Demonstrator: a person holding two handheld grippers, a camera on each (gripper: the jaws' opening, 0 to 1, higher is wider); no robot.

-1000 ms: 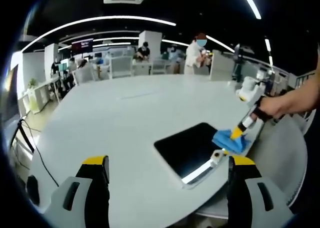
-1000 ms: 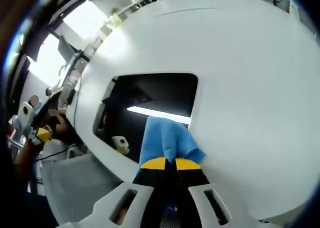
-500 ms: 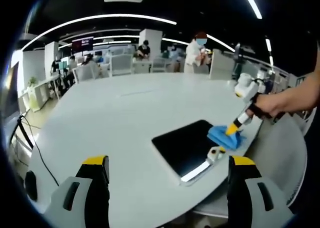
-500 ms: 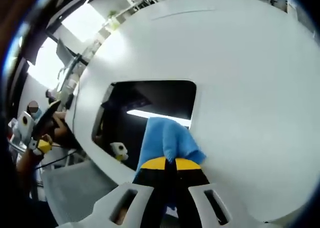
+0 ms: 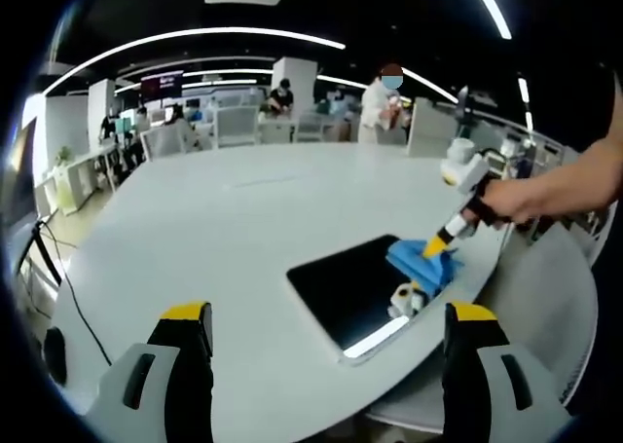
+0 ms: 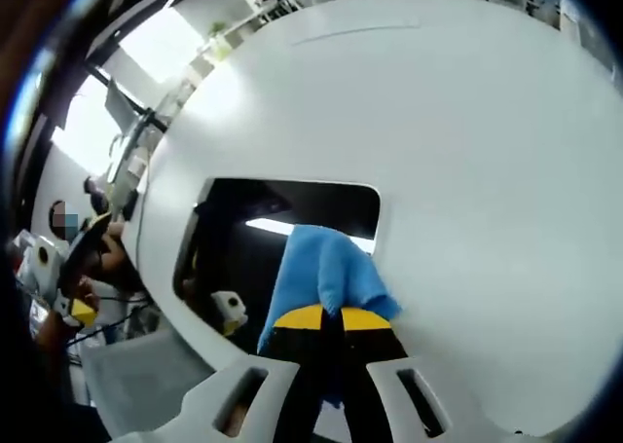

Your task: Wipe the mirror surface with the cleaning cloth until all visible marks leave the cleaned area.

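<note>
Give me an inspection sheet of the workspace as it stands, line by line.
Surface: round white table, bare around the mirror.
Job's things: dark rectangular mirror lying flat near the table edge; blue cleaning cloth pressed onto it.
Clutter: nothing seen.
Grippers: right hand-held gripper shut on the cleaning cloth; left hand-held gripper open, held back over the table edge.
Cables: black cable on the floor left of the table.
Surroundings: open office with desks and chairs, people standing at the back.
</note>
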